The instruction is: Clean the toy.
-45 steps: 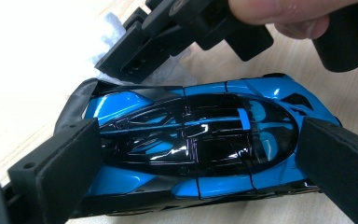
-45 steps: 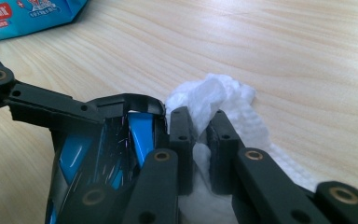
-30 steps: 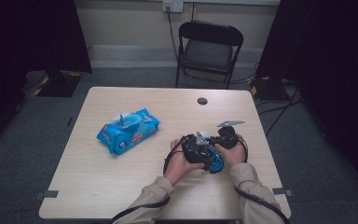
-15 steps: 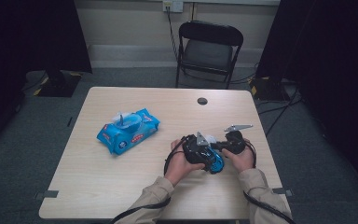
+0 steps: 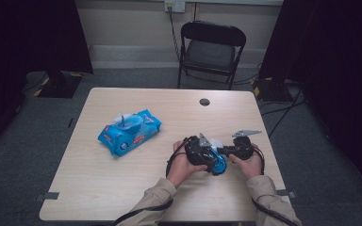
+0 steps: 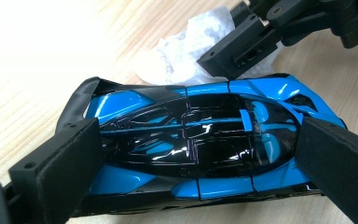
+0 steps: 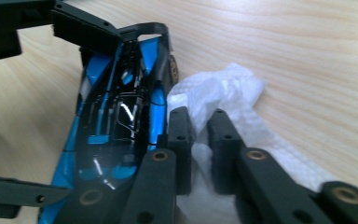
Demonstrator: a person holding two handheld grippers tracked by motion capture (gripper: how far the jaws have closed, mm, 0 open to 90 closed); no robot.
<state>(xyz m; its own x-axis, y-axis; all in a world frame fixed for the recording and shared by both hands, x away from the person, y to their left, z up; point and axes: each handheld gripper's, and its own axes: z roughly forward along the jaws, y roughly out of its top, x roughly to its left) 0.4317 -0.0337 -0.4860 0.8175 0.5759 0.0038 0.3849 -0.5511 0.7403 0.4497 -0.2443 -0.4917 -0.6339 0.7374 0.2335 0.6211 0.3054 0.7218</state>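
Wooden table (image 5: pixel 122 188): left gripper (image 6: pixel 191 154) clamps the blue toy car (image 6: pixel 200 140); right gripper (image 7: pixel 198 140), just loosening, pinches a white wipe (image 7: pixel 223 98).

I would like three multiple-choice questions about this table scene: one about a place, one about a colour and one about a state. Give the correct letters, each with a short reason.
1. Where does the pack of wipes lie?
A) on the table, to the left of the toy car
B) under the toy car
C) on the chair

2. Which colours does the toy car have?
A) red and white
B) blue and black
C) all yellow

3. In what state is the left gripper?
A) open, above the pack of wipes
B) shut on the toy car
C) shut on nothing

Answers:
1 A: the high view shows the pack flat on the wood, apart from the car.
2 B: the left gripper view shows glossy blue panels around a black top.
3 B: its two jaws press on the car's two ends.
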